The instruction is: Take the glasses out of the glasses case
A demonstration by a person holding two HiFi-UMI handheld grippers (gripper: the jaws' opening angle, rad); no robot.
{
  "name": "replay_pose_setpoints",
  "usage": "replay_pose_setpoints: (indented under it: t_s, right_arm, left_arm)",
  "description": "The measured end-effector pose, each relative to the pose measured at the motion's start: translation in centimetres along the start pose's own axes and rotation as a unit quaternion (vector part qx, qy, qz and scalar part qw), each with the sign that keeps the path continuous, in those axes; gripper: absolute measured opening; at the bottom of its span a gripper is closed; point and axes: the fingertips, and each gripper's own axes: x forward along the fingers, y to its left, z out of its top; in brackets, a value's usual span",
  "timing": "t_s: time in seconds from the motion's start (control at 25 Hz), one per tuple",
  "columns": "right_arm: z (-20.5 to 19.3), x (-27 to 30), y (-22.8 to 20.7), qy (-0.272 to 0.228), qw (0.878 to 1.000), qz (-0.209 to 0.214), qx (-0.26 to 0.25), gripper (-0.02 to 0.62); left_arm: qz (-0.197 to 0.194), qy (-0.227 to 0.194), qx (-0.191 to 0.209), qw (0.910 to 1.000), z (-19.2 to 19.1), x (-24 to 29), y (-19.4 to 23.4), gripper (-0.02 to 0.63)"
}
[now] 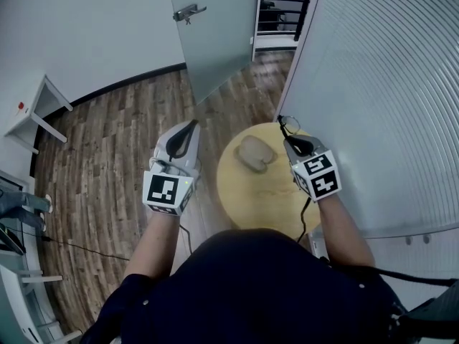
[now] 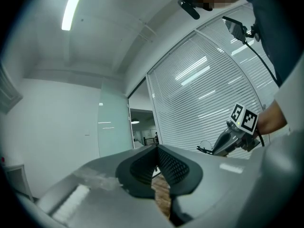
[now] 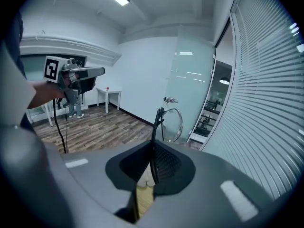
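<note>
Right claw (image 3: 153,146) is clamped on one arm of the glasses (image 3: 161,120), clear of the case (image 1: 254,154) on the counter (image 1: 240,196), left claw (image 2: 156,151) pinched shut on nothing, so I'd lift slow to stop them swinging.

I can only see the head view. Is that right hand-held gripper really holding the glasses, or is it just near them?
Observer: Holding them. The right gripper view shows the right hand-held gripper shut on one arm of the glasses, with a lens poking up past the tips.
Visitor: And the left one, is it carrying anything?
Observer: No. The left gripper view shows the left hand-held gripper shut, with nothing between its jaws.
</note>
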Motion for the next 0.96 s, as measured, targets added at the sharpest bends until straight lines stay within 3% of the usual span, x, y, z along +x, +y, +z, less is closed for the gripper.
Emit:
replay_pose_setpoints:
  t_s: [0.96]
  right_arm:
    - [0.1,-0.2,-0.8,-0.002,1.0,-0.004,0.009,0.028]
  left_arm:
    - [-0.018,0.008,-0.008,0.9998,-0.6,0.5,-1.0,0.006]
